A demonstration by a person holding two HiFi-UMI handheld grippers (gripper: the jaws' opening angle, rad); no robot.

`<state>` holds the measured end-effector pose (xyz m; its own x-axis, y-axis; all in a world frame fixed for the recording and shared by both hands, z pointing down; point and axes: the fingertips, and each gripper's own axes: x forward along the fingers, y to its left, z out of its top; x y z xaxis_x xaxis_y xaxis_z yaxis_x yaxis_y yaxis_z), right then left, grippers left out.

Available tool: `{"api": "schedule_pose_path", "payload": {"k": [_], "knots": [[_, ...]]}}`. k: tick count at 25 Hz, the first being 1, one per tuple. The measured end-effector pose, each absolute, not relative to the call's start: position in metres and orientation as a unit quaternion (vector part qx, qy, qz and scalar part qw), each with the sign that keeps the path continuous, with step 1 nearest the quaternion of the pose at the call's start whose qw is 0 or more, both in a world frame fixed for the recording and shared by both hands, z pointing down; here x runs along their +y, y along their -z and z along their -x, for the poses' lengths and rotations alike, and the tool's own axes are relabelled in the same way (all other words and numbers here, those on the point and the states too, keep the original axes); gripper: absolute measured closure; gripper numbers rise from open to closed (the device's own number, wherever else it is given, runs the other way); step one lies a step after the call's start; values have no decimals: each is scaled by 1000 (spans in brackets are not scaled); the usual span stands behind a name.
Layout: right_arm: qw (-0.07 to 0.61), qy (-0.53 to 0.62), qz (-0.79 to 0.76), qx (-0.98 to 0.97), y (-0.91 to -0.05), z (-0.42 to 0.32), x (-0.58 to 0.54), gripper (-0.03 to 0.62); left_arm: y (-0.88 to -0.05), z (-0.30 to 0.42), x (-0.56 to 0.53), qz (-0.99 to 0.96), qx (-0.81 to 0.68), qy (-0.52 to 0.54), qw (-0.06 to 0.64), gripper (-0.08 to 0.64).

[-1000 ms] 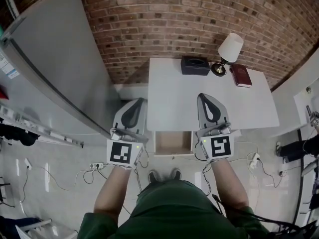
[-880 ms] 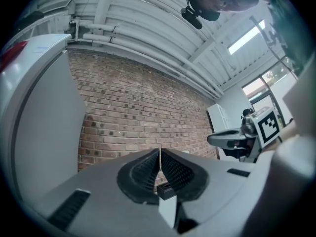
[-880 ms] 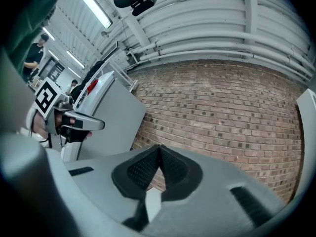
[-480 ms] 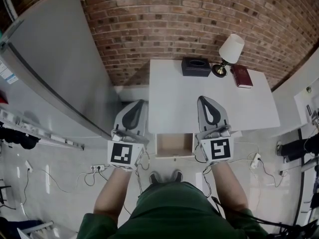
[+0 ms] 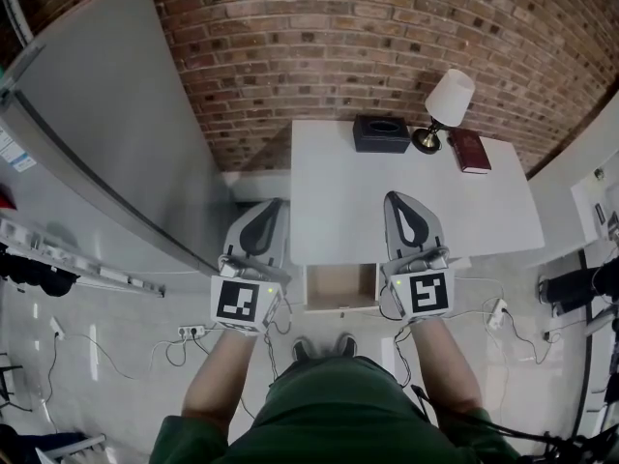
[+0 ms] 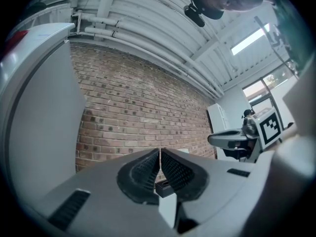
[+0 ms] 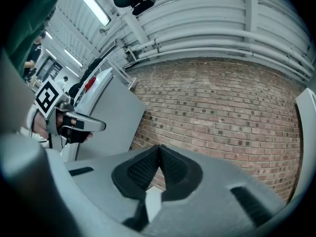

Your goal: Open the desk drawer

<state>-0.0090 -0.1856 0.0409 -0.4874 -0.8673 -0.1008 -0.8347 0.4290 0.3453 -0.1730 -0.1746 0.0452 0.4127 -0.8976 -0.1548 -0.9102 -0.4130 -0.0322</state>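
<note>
**Drawer open beneath the tabletop, both claws shut and empty**

The drawer (image 5: 340, 283) juts out from the near edge of the white tabletop (image 5: 338, 191), its bare inside in plain sight, so the task looks done or nearly so. The left claw (image 5: 272, 206) and right claw (image 5: 399, 198) flank it, both closed on nothing and neither touching it.

A further tug could pull the drawer off its runners. A careless swing of either claw might knock its side or jolt the desk and rock the lamp (image 5: 448, 100) at the far edge.

Only the head view shows the drawer. The gripper views look over it to the brick wall (image 6: 128, 102) and show the ribbed pads pressed together.
</note>
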Motion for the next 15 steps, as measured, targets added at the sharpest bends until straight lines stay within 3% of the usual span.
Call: {"api": "schedule_pose_path", "payload": {"k": [15], "knots": [[53, 174, -507, -843, -43, 21, -186, 591, -56, 183, -179, 847, 525, -67, 51, 548]]}}
